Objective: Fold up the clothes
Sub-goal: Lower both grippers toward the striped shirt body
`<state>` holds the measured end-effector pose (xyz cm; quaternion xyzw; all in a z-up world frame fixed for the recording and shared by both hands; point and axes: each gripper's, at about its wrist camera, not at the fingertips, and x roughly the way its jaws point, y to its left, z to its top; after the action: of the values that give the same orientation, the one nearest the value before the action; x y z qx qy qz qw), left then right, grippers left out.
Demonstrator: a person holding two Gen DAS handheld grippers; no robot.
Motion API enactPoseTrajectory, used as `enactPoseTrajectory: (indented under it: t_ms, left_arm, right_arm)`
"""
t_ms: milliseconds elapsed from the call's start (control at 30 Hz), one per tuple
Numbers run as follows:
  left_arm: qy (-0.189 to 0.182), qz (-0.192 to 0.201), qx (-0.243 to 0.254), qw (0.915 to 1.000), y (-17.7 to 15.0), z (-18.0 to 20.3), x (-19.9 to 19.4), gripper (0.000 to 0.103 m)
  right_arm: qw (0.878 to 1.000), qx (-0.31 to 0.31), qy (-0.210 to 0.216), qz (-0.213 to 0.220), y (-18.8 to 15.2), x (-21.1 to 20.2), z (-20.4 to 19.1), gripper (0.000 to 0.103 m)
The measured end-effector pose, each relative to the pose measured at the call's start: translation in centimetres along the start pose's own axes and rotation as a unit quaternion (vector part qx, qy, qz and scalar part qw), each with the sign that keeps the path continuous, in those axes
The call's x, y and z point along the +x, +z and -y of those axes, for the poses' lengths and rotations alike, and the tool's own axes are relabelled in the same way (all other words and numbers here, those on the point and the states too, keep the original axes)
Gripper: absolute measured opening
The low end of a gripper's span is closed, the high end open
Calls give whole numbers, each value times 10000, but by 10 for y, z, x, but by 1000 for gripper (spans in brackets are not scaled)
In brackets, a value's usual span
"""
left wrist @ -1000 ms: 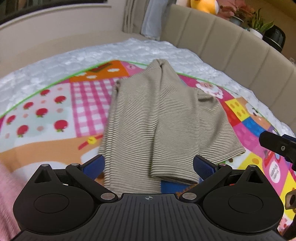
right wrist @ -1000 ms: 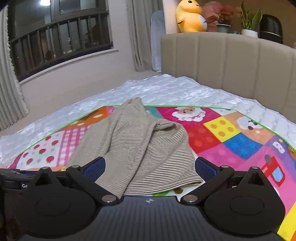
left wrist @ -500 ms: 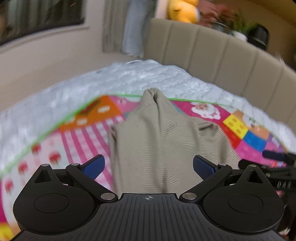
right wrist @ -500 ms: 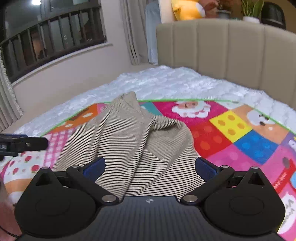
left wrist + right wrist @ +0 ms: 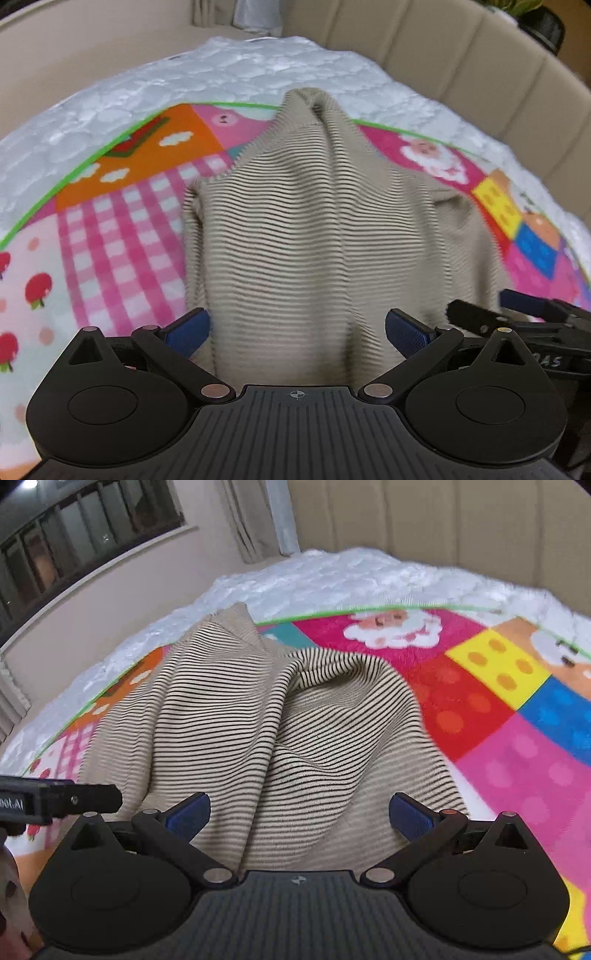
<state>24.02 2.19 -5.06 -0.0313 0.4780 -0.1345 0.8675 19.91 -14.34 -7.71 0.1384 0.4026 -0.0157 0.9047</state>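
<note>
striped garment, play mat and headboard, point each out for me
striped garment (image 5: 317,236), left wrist view, middle of its body
play mat (image 5: 517,753), right wrist view, bare pink square
headboard (image 5: 443,524), right wrist view, padded beige panel

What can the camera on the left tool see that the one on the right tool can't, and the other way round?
Only the left wrist view shows the pink checked patch of the mat, the strawberries and a dark pot behind the headboard. Only the right wrist view shows the barred window and the big red dotted square. Both show the striped garment lying rumpled on the colourful mat, the white quilt, the beige headboard, and each camera's own open tool, left tool and right tool.
</note>
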Motion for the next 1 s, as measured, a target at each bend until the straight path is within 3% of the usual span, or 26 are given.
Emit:
enactPoseTrajectory:
  t_ms: [167,433,467,500,533,600,667,733,867,933,967,1000]
  left_arm:
    - [32,-399,-242,9989,-3,-18,22,103]
    - [-98,-565,-342,9978,3,-28,24,103]
    - [-127,-551,-330,9979,6,-28,22,98]
    - [-156,-537,-319,9979,8,-29,20,81]
    - [-185,-524,-307,9980,11,-30,18,71]
    - [-243,-496,-283,9981,16,-31,13,38]
    - [-301,-469,-260,9981,21,-33,9,25]
    - [-359,-441,-236,9981,26,-34,5,21]
    - [-65,644,-885,9940,62,-88,-25,20]
    - [991,1358,-1016,9805,76,-119,-39,19]
    - [1470,1605,-1023,9706,80,-132,-43,24]
    - [1788,1765,-1084,9619,81,-145,-47,35]
  right_arm:
    - [9998,68,-154,53,-8,11,-2,103]
    - [9997,-173,-166,41,-11,11,-6,103]
    - [9997,-174,-150,72,-11,11,-6,103]
    - [9997,-165,-146,90,-11,10,-6,103]
    - [9997,-156,-147,104,-12,10,-6,103]
    - [9995,-217,-195,118,-12,10,-8,103]
    - [9992,-297,-248,120,-12,11,-11,103]
    - [9990,-339,-266,123,-13,11,-12,103]
    - [9989,-355,-267,131,-14,10,-13,103]
    - [9989,-372,-272,129,-14,9,-13,103]
    - [9985,-456,-266,132,-14,7,-15,102]
    - [9979,-576,-257,135,-13,4,-18,100]
